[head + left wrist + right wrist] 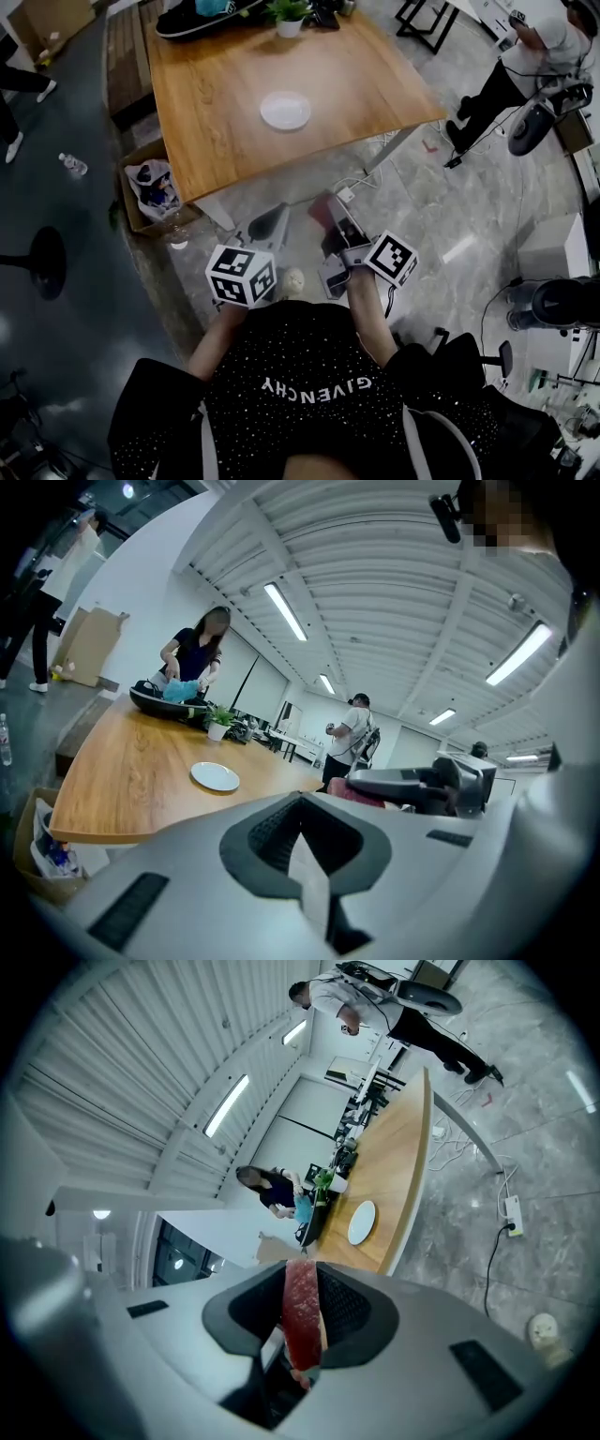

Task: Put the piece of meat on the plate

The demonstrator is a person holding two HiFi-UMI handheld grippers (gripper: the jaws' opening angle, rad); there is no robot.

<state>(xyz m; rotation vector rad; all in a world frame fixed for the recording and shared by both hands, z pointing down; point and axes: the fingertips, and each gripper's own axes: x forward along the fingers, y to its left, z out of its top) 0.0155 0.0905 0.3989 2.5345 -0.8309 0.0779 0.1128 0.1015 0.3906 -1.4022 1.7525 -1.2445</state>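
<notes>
A white plate (285, 110) lies empty on the wooden table (225, 141) ahead of me, and shows small in the left gripper view (215, 776) and the right gripper view (362, 1222). My right gripper (330, 214) (302, 1267) is shut on a red slab of meat (302, 1316) (322, 204), which stands on edge between its pads, over the floor short of the table. The left gripper (270, 225) (302, 801) is held beside it, jaws together with nothing between them. From the left gripper view, the right gripper (412, 785) and a bit of the meat (349, 794) appear at the right.
A cardboard box (150, 192) with a bag stands by the table's near left corner. A power strip (346, 195) and cables lie on the floor at the table's near edge. A potted plant (289, 17) and a dark tray (202, 19) sit at the far end. A person (525, 56) stands far right.
</notes>
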